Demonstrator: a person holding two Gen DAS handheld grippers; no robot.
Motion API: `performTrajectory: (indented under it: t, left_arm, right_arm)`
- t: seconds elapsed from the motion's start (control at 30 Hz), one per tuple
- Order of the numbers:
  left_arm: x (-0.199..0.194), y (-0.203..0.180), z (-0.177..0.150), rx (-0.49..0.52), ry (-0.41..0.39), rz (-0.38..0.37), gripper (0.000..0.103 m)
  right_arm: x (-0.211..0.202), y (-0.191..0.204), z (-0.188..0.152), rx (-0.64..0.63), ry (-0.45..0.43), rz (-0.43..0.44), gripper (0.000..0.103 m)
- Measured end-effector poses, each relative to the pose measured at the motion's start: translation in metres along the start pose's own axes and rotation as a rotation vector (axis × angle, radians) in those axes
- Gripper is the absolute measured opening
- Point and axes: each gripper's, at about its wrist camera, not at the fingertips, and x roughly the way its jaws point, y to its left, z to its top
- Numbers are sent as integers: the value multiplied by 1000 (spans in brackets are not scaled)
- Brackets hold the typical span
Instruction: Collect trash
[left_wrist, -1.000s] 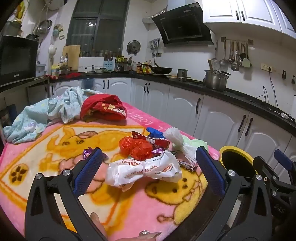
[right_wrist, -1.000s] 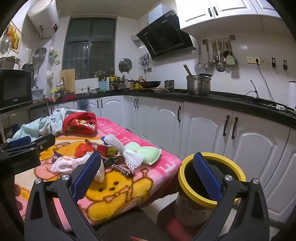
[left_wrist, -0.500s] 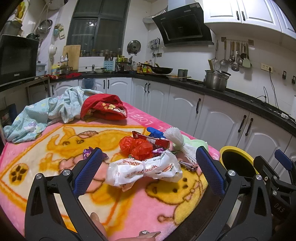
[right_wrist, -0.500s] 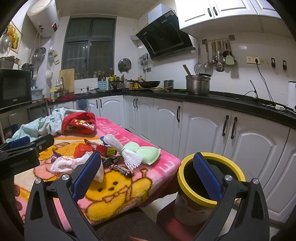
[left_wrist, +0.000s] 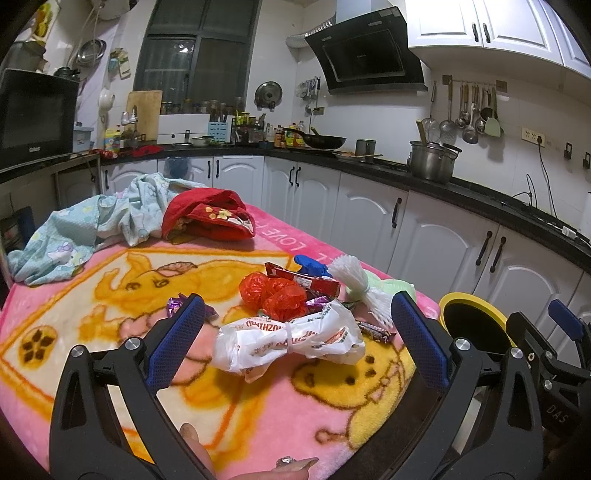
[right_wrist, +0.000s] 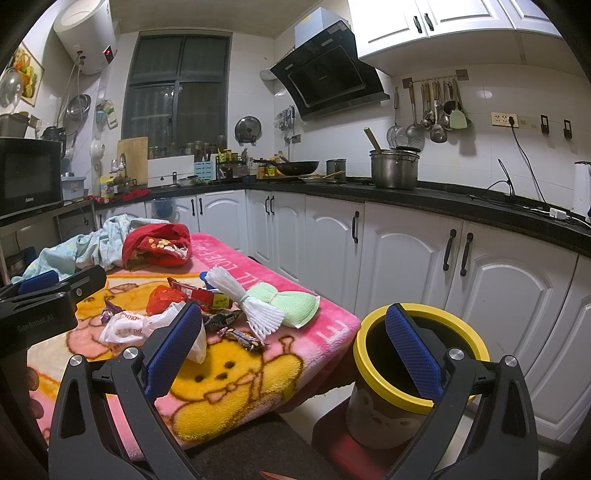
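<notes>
— So, where's the trash from your left gripper?

— I've got its fingers spread wide, holding nothing; the white plastic bag lies on the pink blanket just ahead, between them, with red wrappers right behind.

— And the right?

— My right gripper is spread too, empty, one finger in front of the yellow-rimmed bin beside the table.

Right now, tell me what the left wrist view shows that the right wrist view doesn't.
Left only: the whole white printed plastic bag between the open left tongs.
Right only: the white cylindrical water heater on the wall, and the yellow-rimmed bin's cartoon-printed side.
Both: the crumpled red plastic wrapper, white foam net and pink cartoon blanket.
</notes>
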Motion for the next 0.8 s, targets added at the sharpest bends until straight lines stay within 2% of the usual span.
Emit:
performTrajectory:
  t: [0.4, 0.57, 0.8]
  left_arm:
    - [-4, 0, 8, -4, 1, 2, 93]
    - [-4, 7, 7, -11, 10, 7, 93]
    - [8, 28, -1, -66, 37, 38, 93]
  right_arm:
    - [0, 7, 4, -1, 1, 2, 97]
    - [4, -5, -7, -5, 15, 15, 97]
    - [17, 18, -6, -48, 56, 57, 97]
